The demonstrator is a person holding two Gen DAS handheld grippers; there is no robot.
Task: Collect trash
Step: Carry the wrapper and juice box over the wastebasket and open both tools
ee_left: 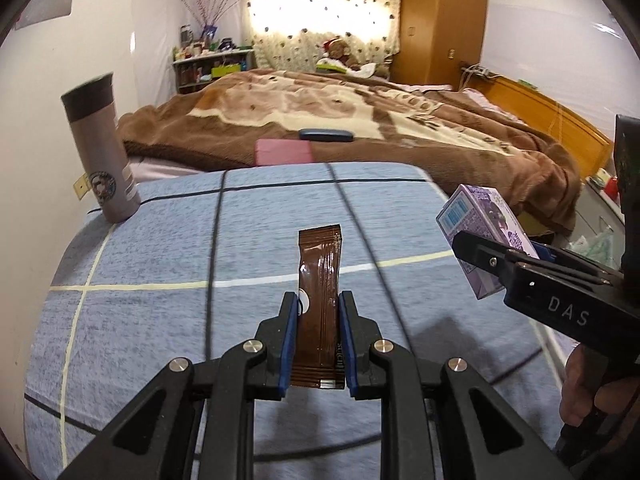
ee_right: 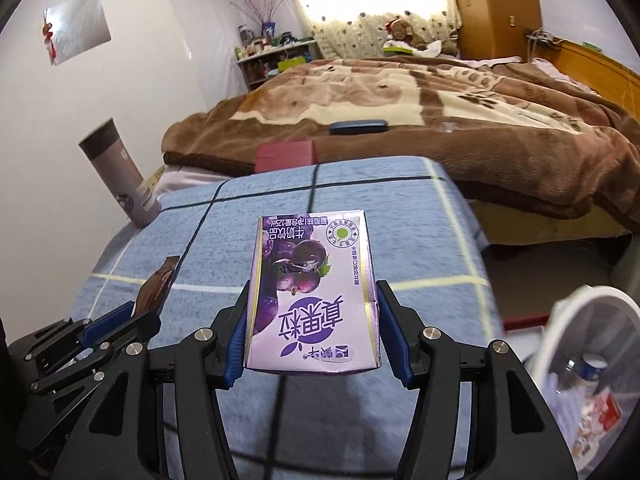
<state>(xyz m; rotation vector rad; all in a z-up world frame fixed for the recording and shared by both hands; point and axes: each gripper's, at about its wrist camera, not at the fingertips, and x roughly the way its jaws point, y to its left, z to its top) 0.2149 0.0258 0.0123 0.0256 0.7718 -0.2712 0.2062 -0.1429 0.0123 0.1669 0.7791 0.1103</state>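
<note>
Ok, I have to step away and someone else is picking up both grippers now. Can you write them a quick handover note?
Left gripper: shut on the brown sachet, held above the blue checked cloth.
Right gripper: shut on the purple drink carton, also lifted.
White bin: low on the right, already holding some trash.
Done: both pieces picked up.
Left: drop both into the bin. The grey tumbler likely isn't trash.

A tall grey metal flask (ee_left: pixel 103 154) stands on the blue checked worktop (ee_left: pixel 160 248); behind, a brown blanketed bed (ee_left: pixel 360 112).
</note>
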